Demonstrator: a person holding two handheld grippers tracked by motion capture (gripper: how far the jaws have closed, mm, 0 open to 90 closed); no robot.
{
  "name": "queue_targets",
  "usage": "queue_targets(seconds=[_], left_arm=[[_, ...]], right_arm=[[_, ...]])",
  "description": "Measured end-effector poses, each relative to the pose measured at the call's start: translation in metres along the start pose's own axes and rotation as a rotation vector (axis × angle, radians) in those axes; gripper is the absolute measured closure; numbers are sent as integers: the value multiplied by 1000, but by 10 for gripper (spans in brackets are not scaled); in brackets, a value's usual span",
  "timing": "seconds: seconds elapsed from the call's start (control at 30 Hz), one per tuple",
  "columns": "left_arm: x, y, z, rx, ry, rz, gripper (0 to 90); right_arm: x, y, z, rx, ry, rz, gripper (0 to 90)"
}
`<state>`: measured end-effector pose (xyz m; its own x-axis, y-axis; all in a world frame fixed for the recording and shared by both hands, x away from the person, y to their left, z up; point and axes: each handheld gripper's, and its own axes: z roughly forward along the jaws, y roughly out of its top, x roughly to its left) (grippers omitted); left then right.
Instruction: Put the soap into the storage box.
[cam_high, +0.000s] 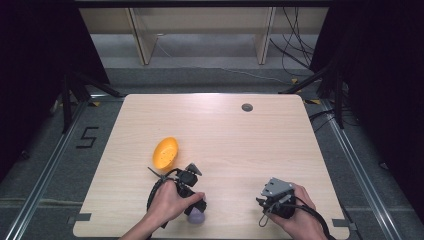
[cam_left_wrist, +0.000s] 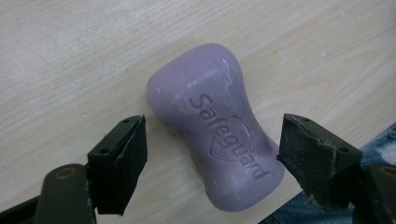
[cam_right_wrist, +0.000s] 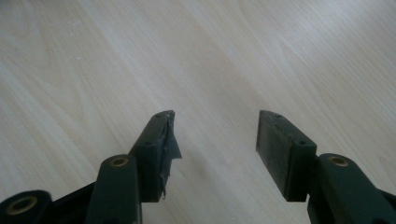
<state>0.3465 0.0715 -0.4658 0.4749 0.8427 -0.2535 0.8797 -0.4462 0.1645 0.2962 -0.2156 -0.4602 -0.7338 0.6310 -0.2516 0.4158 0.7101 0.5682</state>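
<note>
Showing a purple soap (cam_left_wrist: 217, 128) lying flat on the table (cam_high: 240, 140), near the front edge and to the left of centre. The left gripper (cam_left_wrist: 212, 149) hangs over the soap with its jaws spread wide, one on each side of the bar's narrow waist; neither pad touches it. Embossed lettering on the bar faces up. A strip of blue denim (cam_left_wrist: 373, 144) shows past the table edge in the left gripper view. The right gripper (cam_right_wrist: 215, 140), held near the front right of the table, points at bare wood with its jaws apart and nothing between them. A yellow bowl (cam_high: 165, 152) lies tipped on its side beyond the left hand (cam_high: 170, 202), apart from the soap.
</note>
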Motion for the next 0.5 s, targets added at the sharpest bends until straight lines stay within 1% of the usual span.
queue_targets(seconds=[0.07,0.1,0.13,0.17,0.2,0.23,0.43,0.5], left_arm=[[-1,1,1,-5,5,0,231],[0,3,0,16,9,10,231],[-1,3,1,9,11,12,229],[-2,4,3,11,20,4,226],[-2,4,4,16,25,12,226],[-2,4,5,17,25,11,226],[-3,6,8,39,26,9,219],[-5,6,10,38,32,9,218]], right_arm=[[0,0,0,0,0,0,473],[0,0,0,0,-1,-1,473],[0,0,0,0,1,-2,473],[-1,0,1,-1,6,-15,473],[-1,0,1,-1,6,-16,473],[1,1,0,8,8,3,473],[0,0,0,9,9,-6,473],[0,0,1,13,9,-4,472]])
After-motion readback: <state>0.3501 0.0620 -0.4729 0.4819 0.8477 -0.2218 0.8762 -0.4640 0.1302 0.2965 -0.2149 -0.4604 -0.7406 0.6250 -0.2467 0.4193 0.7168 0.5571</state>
